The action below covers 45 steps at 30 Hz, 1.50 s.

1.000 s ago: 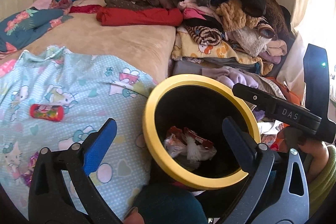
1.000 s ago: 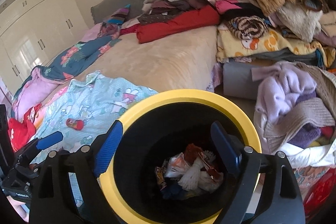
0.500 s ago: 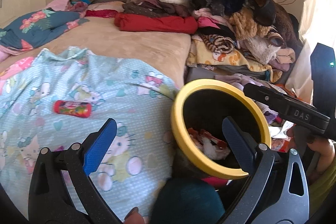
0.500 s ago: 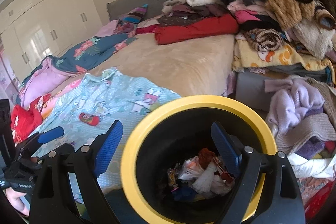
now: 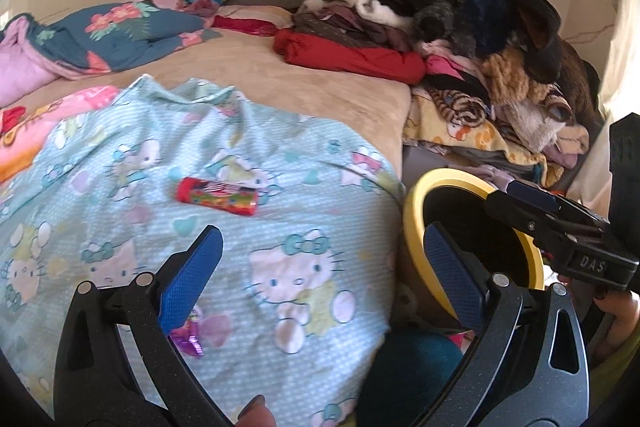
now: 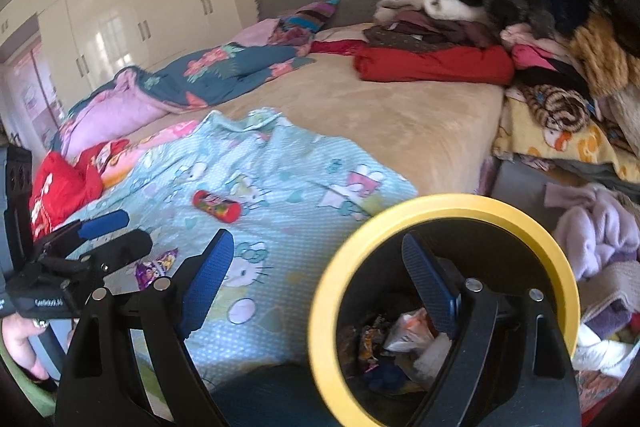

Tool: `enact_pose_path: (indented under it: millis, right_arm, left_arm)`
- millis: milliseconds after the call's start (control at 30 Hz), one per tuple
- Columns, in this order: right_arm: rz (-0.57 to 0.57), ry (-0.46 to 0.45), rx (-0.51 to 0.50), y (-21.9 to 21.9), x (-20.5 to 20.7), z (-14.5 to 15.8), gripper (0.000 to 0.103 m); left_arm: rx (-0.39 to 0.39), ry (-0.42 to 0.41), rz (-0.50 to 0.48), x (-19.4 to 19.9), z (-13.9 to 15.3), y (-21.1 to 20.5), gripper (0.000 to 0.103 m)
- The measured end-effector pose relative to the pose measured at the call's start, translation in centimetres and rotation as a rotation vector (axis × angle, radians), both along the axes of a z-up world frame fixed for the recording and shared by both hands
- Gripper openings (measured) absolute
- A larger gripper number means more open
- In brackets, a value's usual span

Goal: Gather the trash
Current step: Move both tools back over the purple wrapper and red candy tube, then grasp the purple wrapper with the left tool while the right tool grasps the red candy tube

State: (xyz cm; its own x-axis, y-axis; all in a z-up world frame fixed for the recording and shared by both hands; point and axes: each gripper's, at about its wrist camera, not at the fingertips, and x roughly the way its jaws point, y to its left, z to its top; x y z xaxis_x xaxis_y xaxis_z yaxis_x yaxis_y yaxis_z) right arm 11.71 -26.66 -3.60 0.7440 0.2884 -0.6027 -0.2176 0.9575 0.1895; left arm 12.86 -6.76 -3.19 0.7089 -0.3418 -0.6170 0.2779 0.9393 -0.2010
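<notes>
Bedroom with cream wardrobes (image 6: 132, 11). Bed (image 5: 280, 75): beige cover, clothes pile (image 5: 460, 27) along its far right edge. Red wrapper (image 5: 218, 195) lies on the cartoon-print sheet (image 5: 300, 227); purple wrapper (image 6: 156, 267) near the bed's front edge. Yellow-rimmed bin (image 6: 440, 205) beside the bed holds trash. Left gripper (image 5: 320, 267) and right gripper (image 6: 316, 283): jaws apart, empty.

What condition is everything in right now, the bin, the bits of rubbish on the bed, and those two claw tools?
Bin: upright, uncovered, wrappers at its bottom.
Red tube wrapper: lying flat on the cartoon-cat sheet, untouched.
Purple wrapper: crumpled on the sheet, untouched.
Left gripper: open, nothing between its fingers.
Right gripper: open, empty.
Clothes pile: heaped, unfolded.
Wardrobe doors: closed.
</notes>
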Motion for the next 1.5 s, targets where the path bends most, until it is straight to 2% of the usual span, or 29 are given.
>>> enact_pose_path:
  millis: [333,567,800,967,1100,1267,1500]
  right_arm:
    - [0.093,0.014,-0.030,4.5,2.7,-0.3,0.084]
    - [0.184,0.029,-0.080,8.5,5.9,-1.0,0.084]
    - [0.290,0.058,-0.142,13.2,9.4,-3.1,0.083]
    - [0.319,0.113,-0.178,15.6,12.3,-5.4,0.077]
    - [0.333,0.146,-0.225,17.2,13.9,-7.0,0.069]
    - [0.368,0.152,-0.300,19.0,15.1,-8.3,0.067]
    - [0.403,0.186,-0.359,21.1,17.1,-10.3,0.065]
  left_arm:
    - [-0.036,0.050,0.094,0.4,-1.7,5.9,0.092]
    - [-0.068,0.107,0.122,0.7,-3.4,8.3,0.091]
    - [-0.078,0.177,0.105,0.9,-5.9,8.4,0.067]
    - [-0.070,0.230,0.103,1.1,-7.8,8.3,0.049]
    - [-0.071,0.248,0.114,1.3,-8.9,8.5,0.048]
    - [-0.078,0.257,0.133,1.4,-9.6,9.3,0.041]
    - [-0.080,0.284,0.153,1.8,-10.8,10.0,0.038]
